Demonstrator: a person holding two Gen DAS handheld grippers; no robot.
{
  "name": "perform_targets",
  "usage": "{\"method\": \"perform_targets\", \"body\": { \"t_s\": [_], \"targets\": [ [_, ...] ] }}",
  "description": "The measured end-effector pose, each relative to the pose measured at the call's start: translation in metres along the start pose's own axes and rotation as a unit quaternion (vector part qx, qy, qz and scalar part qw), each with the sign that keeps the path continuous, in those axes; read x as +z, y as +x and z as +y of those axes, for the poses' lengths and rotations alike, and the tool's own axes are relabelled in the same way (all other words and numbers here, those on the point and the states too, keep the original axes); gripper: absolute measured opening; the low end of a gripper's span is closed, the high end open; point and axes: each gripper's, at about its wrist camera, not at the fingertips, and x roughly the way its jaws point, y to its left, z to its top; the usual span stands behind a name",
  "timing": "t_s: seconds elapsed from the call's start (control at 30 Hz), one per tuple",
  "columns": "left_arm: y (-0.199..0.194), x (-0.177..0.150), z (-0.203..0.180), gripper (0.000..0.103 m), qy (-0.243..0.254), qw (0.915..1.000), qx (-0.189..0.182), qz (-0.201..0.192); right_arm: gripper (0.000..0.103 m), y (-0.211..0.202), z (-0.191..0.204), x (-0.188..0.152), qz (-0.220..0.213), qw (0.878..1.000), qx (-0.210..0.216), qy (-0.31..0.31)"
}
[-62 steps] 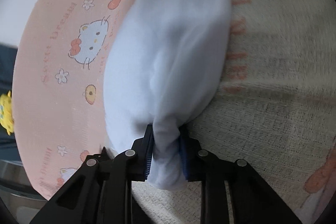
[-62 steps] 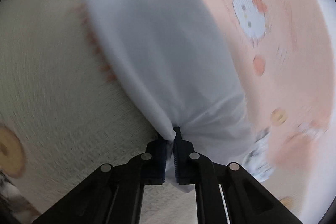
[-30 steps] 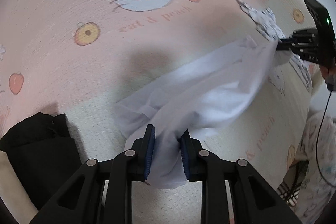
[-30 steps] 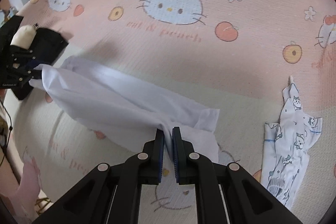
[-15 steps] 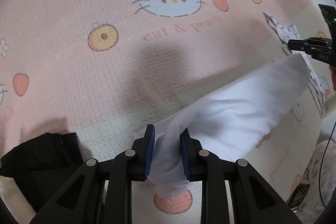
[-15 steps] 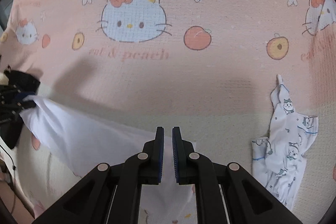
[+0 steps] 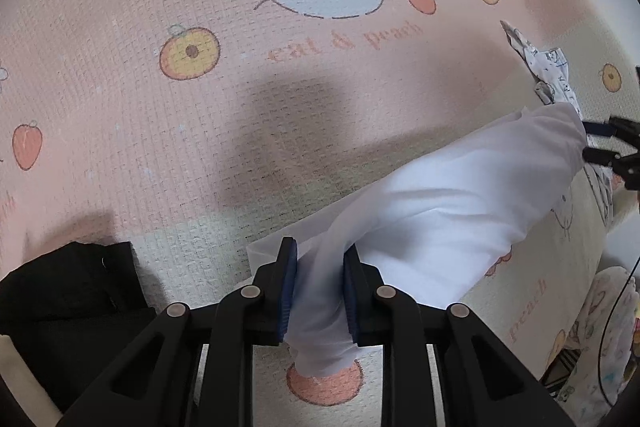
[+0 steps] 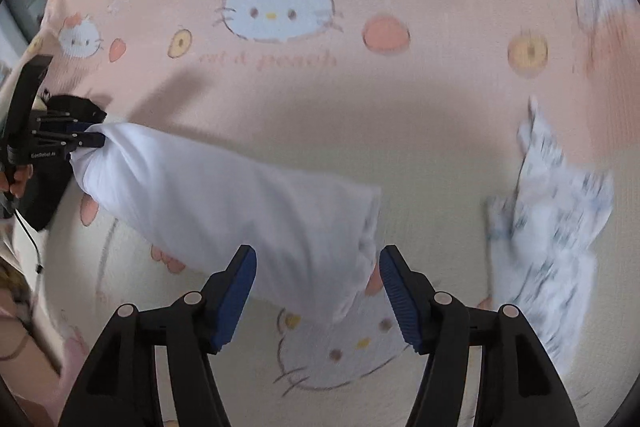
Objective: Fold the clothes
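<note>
A white garment (image 7: 460, 211) lies stretched across the Hello Kitty blanket (image 7: 200, 127). My left gripper (image 7: 318, 255) is shut on one end of it, cloth bunched between the blue pads. In the right wrist view the garment (image 8: 224, 195) runs from the left gripper (image 8: 86, 137) at far left to just in front of my right gripper (image 8: 316, 259). The right gripper is open wide and empty, its jaws hovering above the garment's free end. In the left wrist view the right gripper (image 7: 596, 143) shows at the far right edge.
A black garment (image 7: 68, 303) lies at the lower left of the left wrist view. A white printed baby garment (image 8: 552, 211) lies crumpled on the blanket (image 8: 440, 115) to the right. The person's patterned clothing (image 7: 600, 339) shows at lower right.
My right gripper has opened and let go of the white garment, whose free end has dropped onto the blanket. My left gripper still holds its end, lowered closer to the blanket.
</note>
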Motion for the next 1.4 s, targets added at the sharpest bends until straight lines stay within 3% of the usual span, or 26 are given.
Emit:
{"method": "perform_targets", "body": {
  "t_s": [0.2,0.23,0.27,0.3,0.4,0.6,0.83,0.93,1.0,1.07,1.1,1.13,1.2,1.33,1.4],
  "targets": [
    [0.001,0.001,0.002,0.019,0.004,1.0000,0.002,0.005,0.061,0.013,-0.007,-0.007,-0.019,0.997,0.057,0.044],
    [0.001,0.001,0.003,0.019,0.003,1.0000,0.002,0.006,0.054,0.014,-0.005,-0.006,-0.027,0.997,0.057,0.041],
    [0.001,0.002,0.003,0.019,0.003,1.0000,0.002,0.006,0.024,0.014,-0.001,-0.004,-0.031,0.998,0.048,0.032],
    [0.002,0.003,0.004,0.019,0.003,1.0000,0.002,0.007,0.015,0.016,0.002,-0.002,-0.030,0.999,0.036,0.022],
    [0.003,0.005,0.006,0.019,-0.001,1.0000,0.002,0.005,0.012,0.022,0.009,0.006,-0.021,1.000,0.018,0.001],
    [0.007,0.018,0.018,0.017,-0.023,0.9996,0.013,-0.007,0.011,0.015,0.006,0.040,-0.052,0.998,-0.036,0.013],
    [0.028,0.033,0.028,0.018,-0.043,0.9987,0.028,0.002,0.011,0.036,0.001,0.072,-0.034,0.997,-0.073,0.013],
    [0.037,0.033,0.030,0.018,-0.052,0.9984,0.020,0.008,0.011,0.052,-0.002,0.075,-0.012,0.996,-0.080,0.029],
    [0.036,0.032,0.038,0.018,-0.083,0.9963,-0.019,0.010,0.012,0.060,-0.002,0.074,-0.003,0.996,-0.082,0.034],
    [0.033,0.031,0.053,0.021,-0.133,0.9882,-0.075,0.014,0.012,0.060,-0.003,0.073,-0.005,0.996,-0.080,0.035],
    [0.030,0.030,0.063,0.029,-0.169,0.9797,-0.106,0.018,0.012,0.060,-0.003,0.073,-0.006,0.996,-0.078,0.036],
    [0.026,0.029,0.072,0.045,-0.200,0.9708,-0.132,0.017,0.012,0.059,-0.004,0.073,-0.009,0.996,-0.075,0.037],
    [0.009,0.021,0.087,0.068,-0.247,0.9550,-0.163,-0.018,0.012,0.058,-0.005,0.073,-0.010,0.997,-0.071,0.041],
    [-0.020,-0.003,0.098,0.069,-0.286,0.9342,-0.198,-0.082,0.012,0.056,-0.006,0.073,-0.012,0.996,-0.070,0.050],
    [-0.025,-0.014,0.094,0.069,-0.286,0.9325,-0.201,-0.091,0.013,0.056,-0.007,0.072,-0.012,0.996,-0.068,0.053]
  ]
}}
